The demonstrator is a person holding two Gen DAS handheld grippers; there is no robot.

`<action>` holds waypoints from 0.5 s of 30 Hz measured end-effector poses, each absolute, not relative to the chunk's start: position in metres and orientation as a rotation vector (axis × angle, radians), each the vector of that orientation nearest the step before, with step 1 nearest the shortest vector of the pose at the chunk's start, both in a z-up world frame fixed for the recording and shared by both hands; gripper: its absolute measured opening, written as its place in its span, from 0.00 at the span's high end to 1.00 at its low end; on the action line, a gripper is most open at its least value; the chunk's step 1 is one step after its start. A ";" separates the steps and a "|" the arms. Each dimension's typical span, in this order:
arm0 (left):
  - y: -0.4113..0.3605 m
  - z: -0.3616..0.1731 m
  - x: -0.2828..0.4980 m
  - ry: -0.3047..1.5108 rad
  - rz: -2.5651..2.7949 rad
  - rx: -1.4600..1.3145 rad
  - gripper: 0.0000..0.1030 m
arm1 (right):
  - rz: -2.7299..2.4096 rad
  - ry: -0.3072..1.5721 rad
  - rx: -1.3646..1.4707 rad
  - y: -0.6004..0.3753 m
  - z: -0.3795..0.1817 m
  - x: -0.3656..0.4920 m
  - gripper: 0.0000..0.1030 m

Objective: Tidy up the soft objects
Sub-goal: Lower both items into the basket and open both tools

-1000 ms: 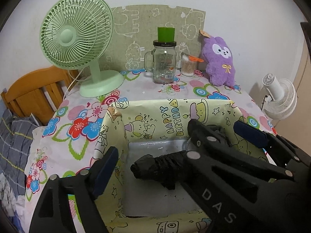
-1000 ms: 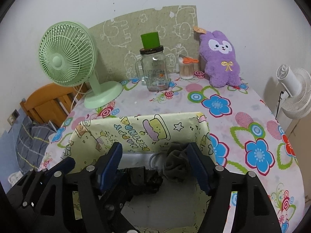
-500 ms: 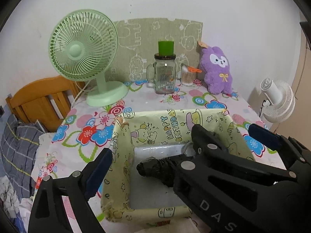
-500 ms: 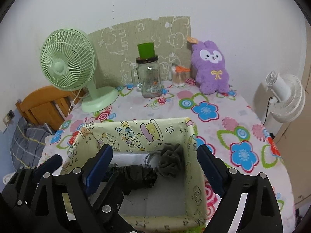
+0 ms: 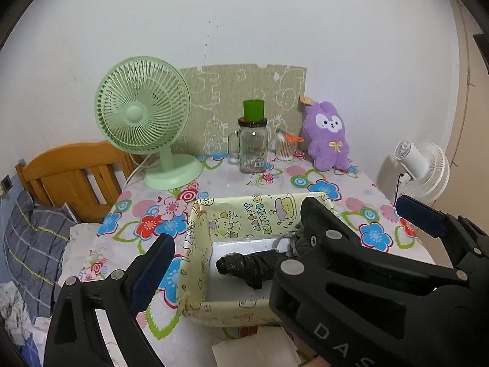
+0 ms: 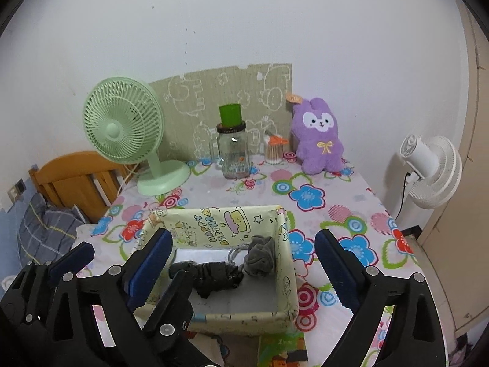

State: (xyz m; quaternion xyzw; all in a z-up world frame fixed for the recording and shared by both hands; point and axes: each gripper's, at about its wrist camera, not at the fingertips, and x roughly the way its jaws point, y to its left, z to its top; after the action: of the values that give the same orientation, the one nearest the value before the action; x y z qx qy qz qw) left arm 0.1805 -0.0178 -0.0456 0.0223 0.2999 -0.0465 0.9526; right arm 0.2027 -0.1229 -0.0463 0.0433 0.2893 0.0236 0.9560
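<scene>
Both grippers have backed up and away from the yellow fabric box (image 6: 284, 263), jaws just opened wide and empty. Lower centre of frame, the rolled black cloth (image 6: 214, 275) lies crosswise on the box floor, touching a grey bundle (image 6: 259, 260), below the right gripper (image 6: 244, 270) and right of the left gripper (image 5: 276, 247).

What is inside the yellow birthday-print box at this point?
Inside the box lie a rolled black cloth and a bunched grey cloth with a grey cord, on a pale floor. The left gripper's finger hides the near-left corner.
</scene>
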 end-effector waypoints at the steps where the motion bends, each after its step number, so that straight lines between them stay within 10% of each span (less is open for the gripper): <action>1: -0.018 -0.044 0.177 0.604 -0.095 0.047 0.05 | 0.049 0.580 0.090 -0.124 -0.044 0.198 0.06; 15: -0.024 -0.020 0.125 0.539 -0.119 0.048 0.05 | 0.051 0.508 0.091 -0.133 -0.017 0.140 0.06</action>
State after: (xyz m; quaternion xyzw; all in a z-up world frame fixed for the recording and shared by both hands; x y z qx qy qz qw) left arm 0.1252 -0.0238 -0.0200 0.0239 0.2662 -0.0586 0.9618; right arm 0.1397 -0.1327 -0.0168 0.0448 0.2513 0.0254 0.9665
